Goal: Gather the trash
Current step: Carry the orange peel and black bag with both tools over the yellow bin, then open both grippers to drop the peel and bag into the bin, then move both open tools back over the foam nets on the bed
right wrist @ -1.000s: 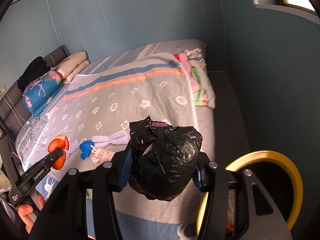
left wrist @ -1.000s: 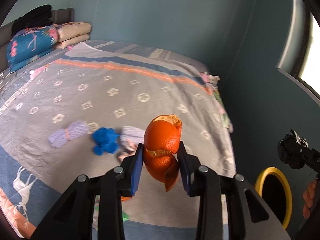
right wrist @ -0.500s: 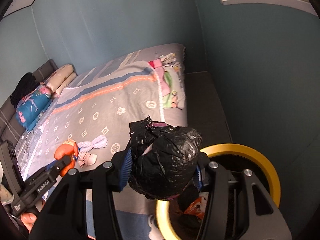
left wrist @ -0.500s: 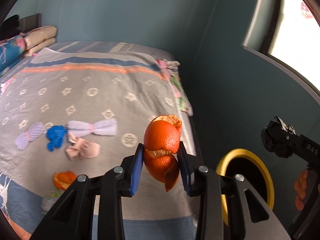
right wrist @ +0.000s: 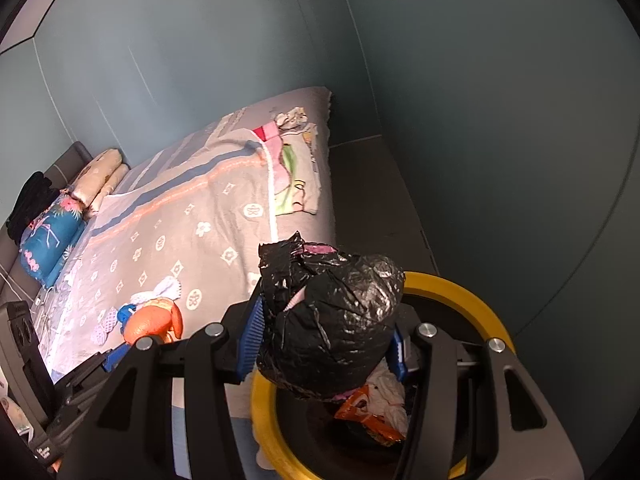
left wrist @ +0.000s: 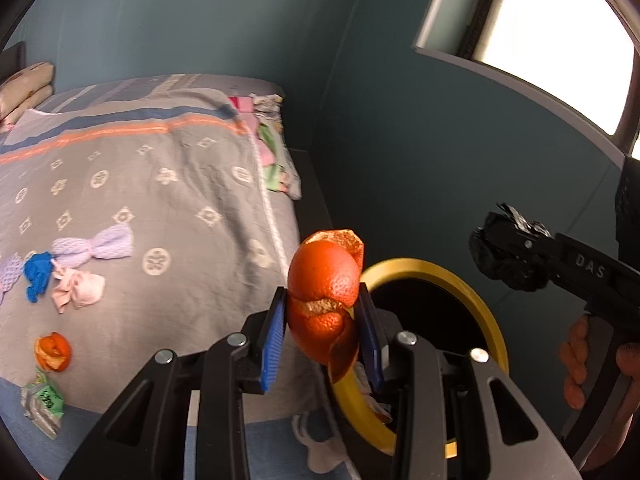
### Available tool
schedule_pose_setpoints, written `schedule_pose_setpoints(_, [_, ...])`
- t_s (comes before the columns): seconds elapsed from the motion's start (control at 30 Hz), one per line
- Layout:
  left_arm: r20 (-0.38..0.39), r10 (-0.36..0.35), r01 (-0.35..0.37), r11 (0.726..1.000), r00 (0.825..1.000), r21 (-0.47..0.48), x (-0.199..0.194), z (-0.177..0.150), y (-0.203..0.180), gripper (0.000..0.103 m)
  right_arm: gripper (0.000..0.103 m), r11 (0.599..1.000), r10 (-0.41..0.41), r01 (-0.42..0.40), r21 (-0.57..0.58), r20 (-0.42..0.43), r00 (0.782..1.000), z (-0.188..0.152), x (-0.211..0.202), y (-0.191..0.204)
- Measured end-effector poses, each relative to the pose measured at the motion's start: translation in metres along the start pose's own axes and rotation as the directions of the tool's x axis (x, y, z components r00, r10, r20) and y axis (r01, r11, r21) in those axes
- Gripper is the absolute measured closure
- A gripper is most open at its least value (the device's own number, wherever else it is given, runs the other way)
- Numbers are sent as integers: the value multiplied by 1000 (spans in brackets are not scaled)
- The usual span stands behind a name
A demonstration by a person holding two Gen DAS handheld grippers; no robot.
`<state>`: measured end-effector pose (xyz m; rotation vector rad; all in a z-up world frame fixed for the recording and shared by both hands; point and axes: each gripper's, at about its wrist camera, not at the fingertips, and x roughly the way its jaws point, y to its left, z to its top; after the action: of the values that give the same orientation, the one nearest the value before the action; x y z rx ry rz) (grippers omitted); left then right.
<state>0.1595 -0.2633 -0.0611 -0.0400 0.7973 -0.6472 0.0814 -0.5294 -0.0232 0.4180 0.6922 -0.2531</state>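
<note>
Orange peel is being pinched by the left gripper; a black bag bundle is being clamped by the right gripper above the yellow-rimmed bin.

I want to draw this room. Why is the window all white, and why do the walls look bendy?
Left wrist view: daylight overexposes the window to plain white, and the bed looks slightly smeared. Right wrist view: the fisheye lens curves the walls and darkens the corners; glare glints on the black bag.
</note>
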Motion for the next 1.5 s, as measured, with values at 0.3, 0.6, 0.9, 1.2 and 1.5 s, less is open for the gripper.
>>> schedule_pose_setpoints(0.3, [-56, -44, 46, 998, 997, 35, 24, -15, -31, 71, 54, 999, -21, 21, 32, -15, 1000, -7, 5, -26])
schedule_pose_setpoints(0.6, [-88, -86, 92, 993, 992, 70, 42, -24, -52, 70, 53, 997, -30, 32, 66, -35, 999, -11, 14, -42])
schedule_pose_setpoints(0.9, [-75, -109, 114, 990, 991, 77, 37, -27, -59, 53, 47, 994, -28, 31, 107, -26, 999, -13, 11, -50])
schedule_pose_setpoints(1.2, [-17, -81, 82, 995, 997, 54, 21, -19, -43, 26, 28, 986, -71, 74, 149, -20, 997, -13, 10, -55])
schedule_pose_setpoints(1.5, [24, -3, 3, 1000, 1000, 4, 4, -9, -2, 18, 27, 988, -94, 93, 122, 4, 996, -14, 7, -43])
